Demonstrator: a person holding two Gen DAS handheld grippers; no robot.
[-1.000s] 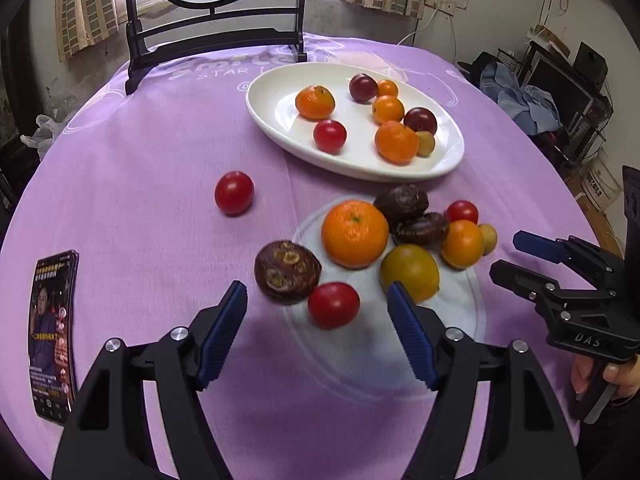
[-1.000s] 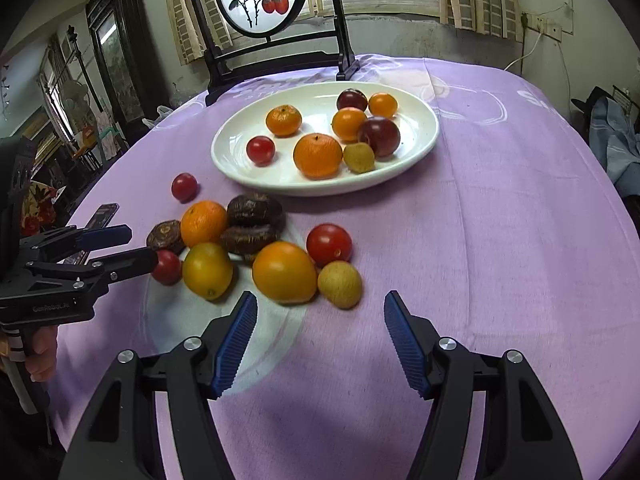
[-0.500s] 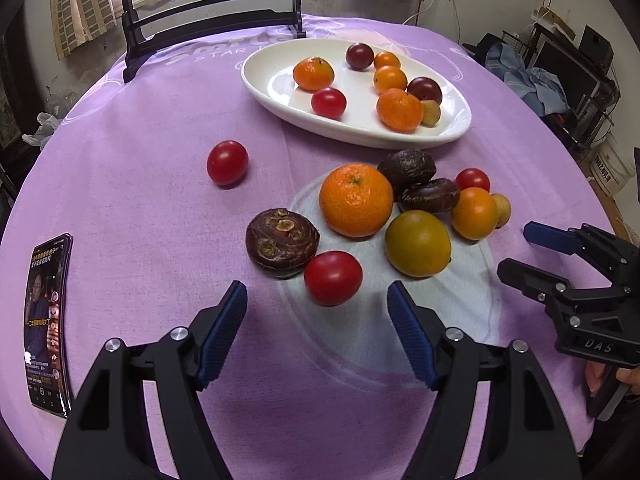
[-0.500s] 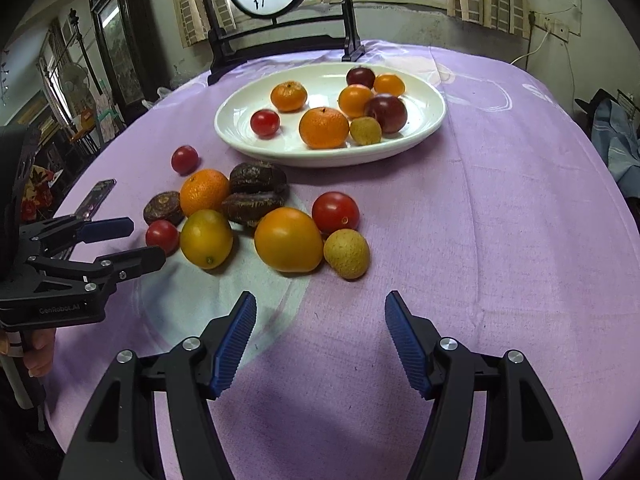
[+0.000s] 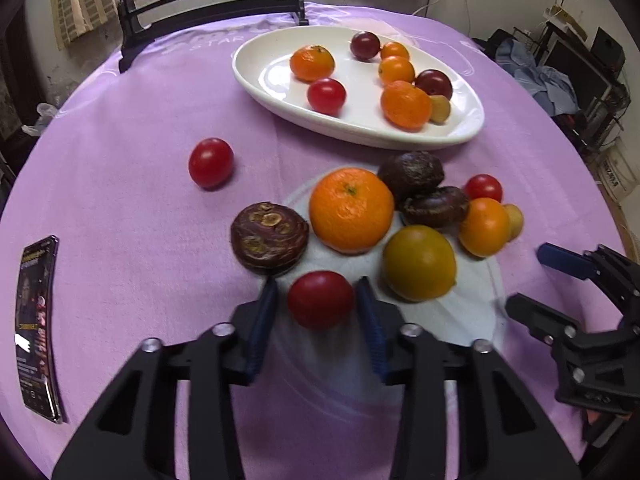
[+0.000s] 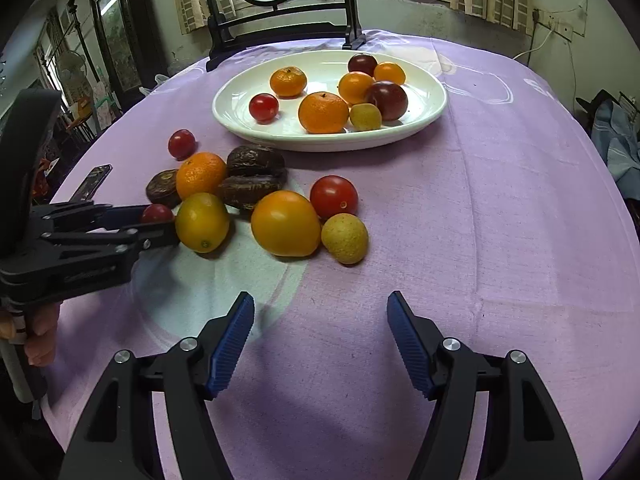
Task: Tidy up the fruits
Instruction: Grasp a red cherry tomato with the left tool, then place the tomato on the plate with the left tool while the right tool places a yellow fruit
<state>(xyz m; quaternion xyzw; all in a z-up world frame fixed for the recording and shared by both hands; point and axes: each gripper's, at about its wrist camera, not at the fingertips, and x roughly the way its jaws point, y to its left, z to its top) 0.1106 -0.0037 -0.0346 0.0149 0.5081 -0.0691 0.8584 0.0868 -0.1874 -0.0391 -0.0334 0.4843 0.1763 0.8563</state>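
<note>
On the purple worktop our left hand-held gripper is pinching a tomato, right hand-held gripper gaping idle, so next we'd lift it to the plate.

bare table lies open right of the fruit; a brown fruit and yellow fruit crowd the red tomato.

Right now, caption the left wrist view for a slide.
Left gripper fingers closing around a red tomato beside loose fruit, white plate of fruit behind.
</note>
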